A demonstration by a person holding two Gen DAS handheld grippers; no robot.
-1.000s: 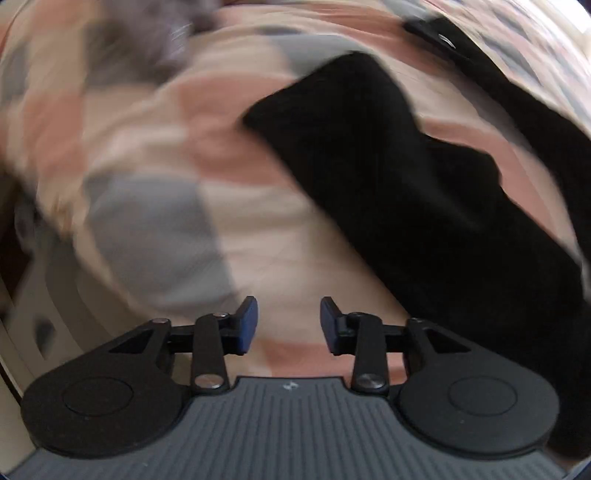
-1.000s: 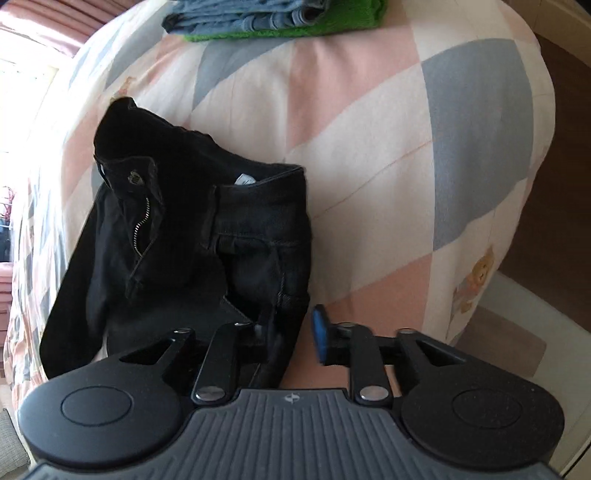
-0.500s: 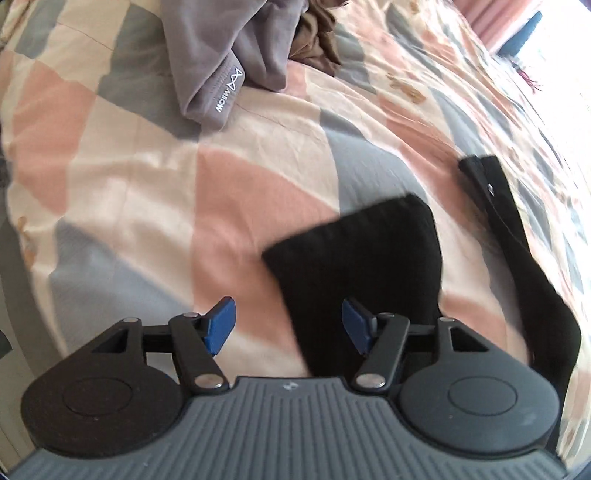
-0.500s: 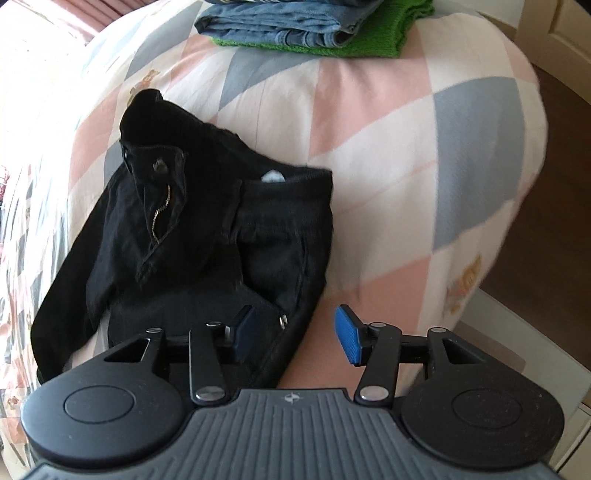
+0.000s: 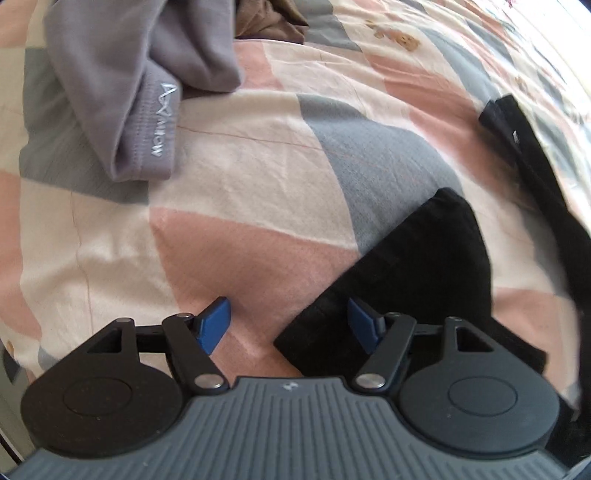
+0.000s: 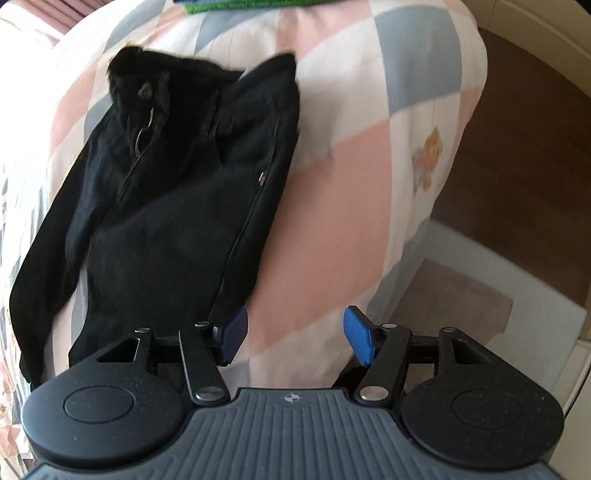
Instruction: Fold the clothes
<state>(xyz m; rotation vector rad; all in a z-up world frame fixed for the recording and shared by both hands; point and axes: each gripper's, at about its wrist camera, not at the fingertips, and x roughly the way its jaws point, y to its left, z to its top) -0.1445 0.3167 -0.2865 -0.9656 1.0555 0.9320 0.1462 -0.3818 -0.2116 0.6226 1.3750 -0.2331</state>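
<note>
Now both grippers have let go and the jaws on each are opening; nothing is pinched in either.

Left wrist view, left to right: the grey garment (image 5: 140, 85) has come closer and sits top left, well apart from the work. A brown garment (image 5: 273, 22) peeks out behind it. Open bedspread (image 5: 229, 177) fills the middle. The left gripper (image 5: 290, 325) hangs over the hem end of the black trousers (image 5: 417, 266). A second ago it was over bare bedspread beside the leg; now the hem corner lies under its right finger and partly between the fingers, and the pads are not pressing on it. A second black strip (image 5: 535, 173), likely the other leg, runs along the right side.

Right wrist view: the trousers' waist (image 6: 192, 155) lies flat, fly showing, on the left half. A second ago the left finger of the right gripper (image 6: 295, 334) overlapped the side seam; now the seam edge sits just beside that finger and only bedspread shows in the gap. The bed edge (image 6: 461, 155) drops off to the floor (image 6: 528, 122) on the right, close to the waist.

Judgement: trousers laid out, regrip on hem and waist next. Room is on the left; keep the fold off the right edge.
</note>
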